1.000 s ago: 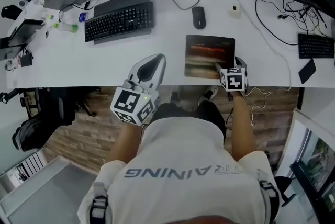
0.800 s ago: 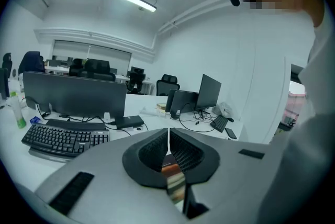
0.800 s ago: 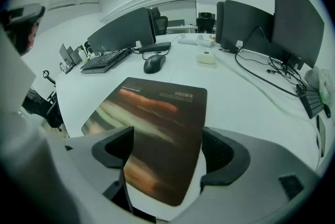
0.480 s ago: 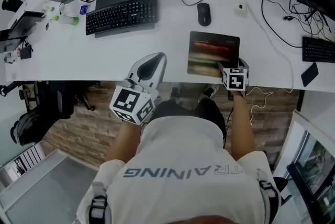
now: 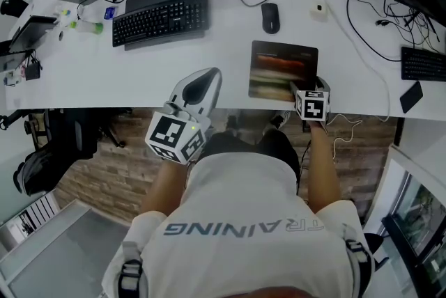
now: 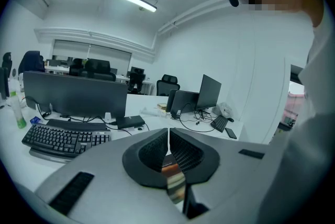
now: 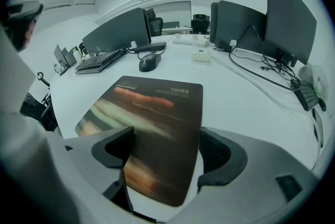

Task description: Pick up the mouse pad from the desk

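Your right gripper (image 7: 166, 150) sits at the near right corner of the mouse pad (image 5: 283, 70), its jaws spread wide and pinching nothing yet: in the right gripper view 1 jaw stands over the pad's surface and the other just off its right edge, so the corner lies between them. That placement makes sense, because the pad lies flat on the desk (image 5: 139, 74) and offers no raised part; coming in from the near edge of the desk at a corner is probably the easiest way to get a bite on something this thin. Your left gripper (image 6: 168, 150) hangs well to the left of the pad, by the desk's near edge, with its 2 jaws pressed together on nothing; I judge it is simply parked out of the way, since the lift needs only 1 gripper. The pad rests close to the near edge of the desk, with the mouse (image 5: 270, 17) beyond its far edge and the keyboard (image 5: 160, 18) far off to the left. It is a dark rectangle with rounded corners, printed with blurred red-orange and pale streaks and a line of small pale print near the far edge, too small to read. It looks thin and limp, so expect it to droop once only 1 corner is raised.
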The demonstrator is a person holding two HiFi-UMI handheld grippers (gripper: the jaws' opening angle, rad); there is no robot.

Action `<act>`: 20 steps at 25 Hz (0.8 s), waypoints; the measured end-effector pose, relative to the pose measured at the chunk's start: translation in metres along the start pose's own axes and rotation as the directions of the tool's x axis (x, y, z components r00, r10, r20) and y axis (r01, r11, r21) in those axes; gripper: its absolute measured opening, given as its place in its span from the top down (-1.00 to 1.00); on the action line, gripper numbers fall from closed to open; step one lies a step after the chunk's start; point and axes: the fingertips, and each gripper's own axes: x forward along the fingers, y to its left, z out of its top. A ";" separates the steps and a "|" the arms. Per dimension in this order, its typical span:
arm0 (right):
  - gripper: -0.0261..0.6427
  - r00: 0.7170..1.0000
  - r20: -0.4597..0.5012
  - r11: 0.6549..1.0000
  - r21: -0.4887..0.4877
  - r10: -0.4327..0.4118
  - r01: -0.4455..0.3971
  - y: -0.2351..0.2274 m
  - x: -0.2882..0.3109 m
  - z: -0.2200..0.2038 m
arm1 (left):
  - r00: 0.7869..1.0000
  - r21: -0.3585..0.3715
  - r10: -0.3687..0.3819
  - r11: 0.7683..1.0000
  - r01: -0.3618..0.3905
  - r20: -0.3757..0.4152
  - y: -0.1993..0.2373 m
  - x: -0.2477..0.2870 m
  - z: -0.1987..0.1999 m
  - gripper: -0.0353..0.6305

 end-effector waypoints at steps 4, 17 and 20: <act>-0.28 1.000 -0.014 1.000 0.005 -0.003 0.003 -0.001 0.001 -0.001 | 1.000 0.003 0.001 1.000 -0.001 0.000 0.001 0.000 0.000 0.78; -0.15 1.000 -0.010 0.999 0.025 -0.027 0.027 0.003 -0.001 -0.003 | 1.000 -0.001 0.015 1.000 -0.015 -0.010 0.008 -0.005 -0.005 0.78; -0.11 1.000 -0.005 0.999 0.032 -0.030 0.030 0.004 -0.002 -0.003 | 1.000 -0.001 0.015 1.000 -0.015 -0.010 0.009 -0.006 -0.005 0.78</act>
